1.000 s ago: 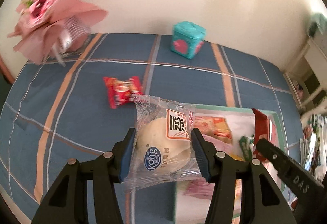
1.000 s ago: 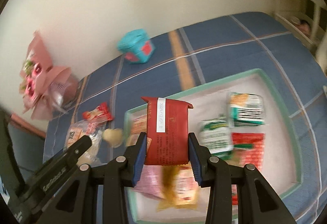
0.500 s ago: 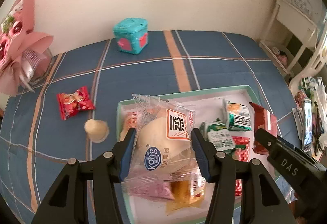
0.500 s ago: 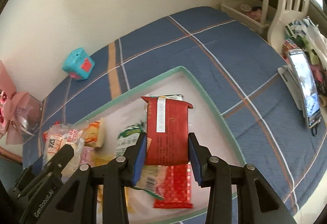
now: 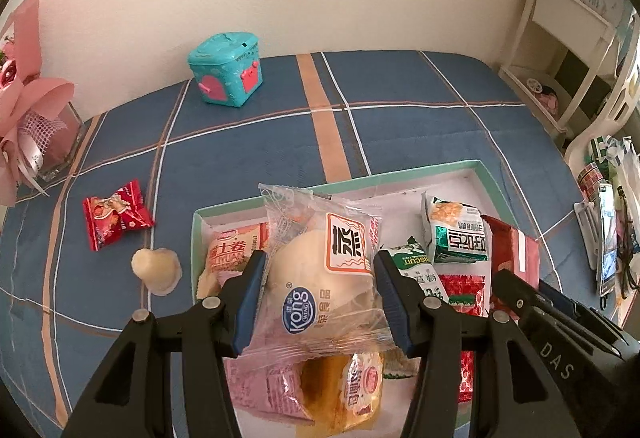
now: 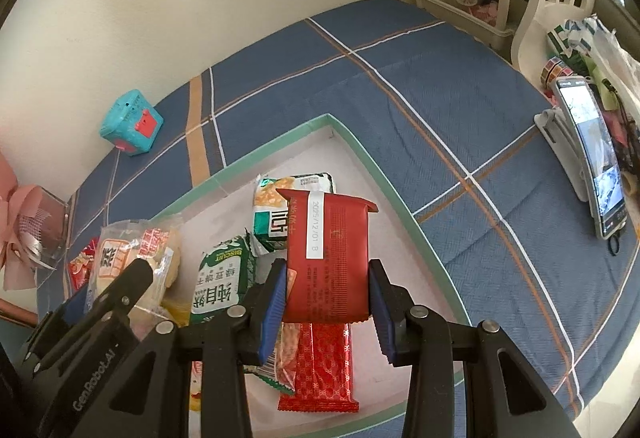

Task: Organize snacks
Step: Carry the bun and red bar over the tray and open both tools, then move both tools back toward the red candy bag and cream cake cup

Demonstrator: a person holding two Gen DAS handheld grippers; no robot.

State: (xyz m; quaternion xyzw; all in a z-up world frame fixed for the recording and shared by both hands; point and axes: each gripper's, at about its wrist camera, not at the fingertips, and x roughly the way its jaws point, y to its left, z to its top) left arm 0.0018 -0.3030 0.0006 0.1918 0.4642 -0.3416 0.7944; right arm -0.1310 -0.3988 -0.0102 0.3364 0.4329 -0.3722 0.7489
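Note:
My left gripper (image 5: 318,302) is shut on a clear-wrapped steamed cake (image 5: 320,274) and holds it above the left part of the green-rimmed tray (image 5: 486,174). My right gripper (image 6: 327,312) is shut on a dark red snack packet (image 6: 330,254) and holds it over the tray (image 6: 360,148). Several snack packs lie in the tray, among them a green biscuit pack (image 6: 222,280). A red candy packet (image 5: 116,214) and a pale heart-shaped jelly (image 5: 157,270) lie on the blue cloth left of the tray.
A teal money box (image 5: 226,74) stands at the back by the wall. A pink bouquet (image 5: 24,110) stands at the far left. A phone on a stand (image 6: 592,154) and a white shelf (image 5: 560,50) are at the right.
Both grippers have swung right from the cloth to above the tray, each still holding its snack. The tray's contents now lie under them.

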